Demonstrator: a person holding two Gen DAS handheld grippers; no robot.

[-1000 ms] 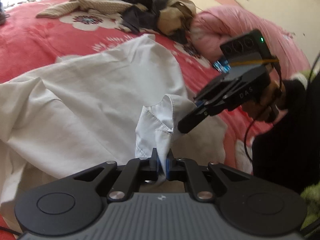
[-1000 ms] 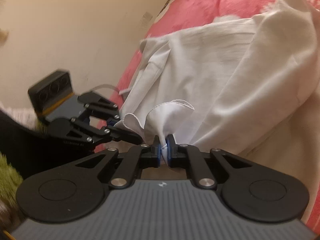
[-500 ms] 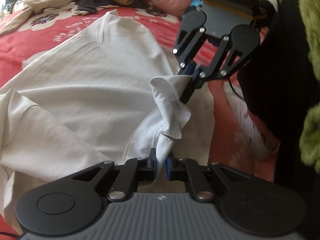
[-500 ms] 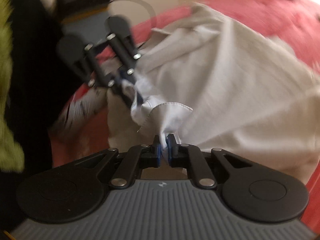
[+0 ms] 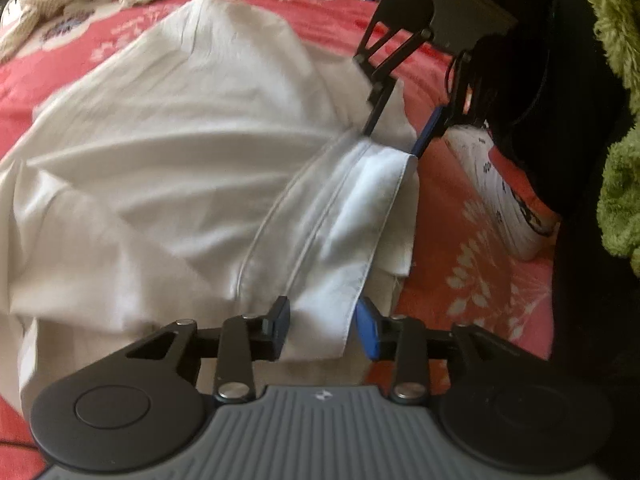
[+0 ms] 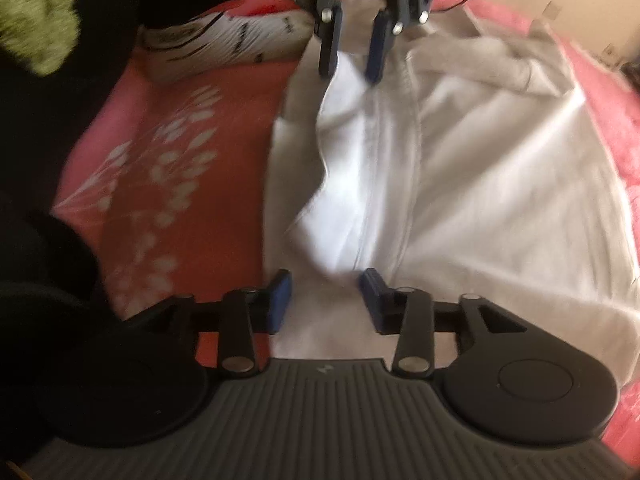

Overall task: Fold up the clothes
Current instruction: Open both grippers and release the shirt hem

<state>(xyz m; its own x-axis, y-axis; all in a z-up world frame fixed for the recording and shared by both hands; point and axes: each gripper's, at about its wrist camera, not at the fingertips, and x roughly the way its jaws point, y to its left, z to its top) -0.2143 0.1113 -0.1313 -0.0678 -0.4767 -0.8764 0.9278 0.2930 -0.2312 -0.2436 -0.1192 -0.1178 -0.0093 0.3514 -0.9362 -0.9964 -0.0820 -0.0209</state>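
Left wrist view: folded hem just laid on the white garment.
Both grippers, left gripper and right gripper, have just been opening, jaws released around the hem; next, regrasp for another fold.

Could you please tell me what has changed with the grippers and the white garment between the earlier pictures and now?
Both grippers have just been opening and have let go: the left gripper and right gripper each pinched the bunched hem a second ago; now their pads stand apart from it. The hem has dropped from a raised bunch into a flat folded strip between them. The white garment remains spread on the red bedspread.
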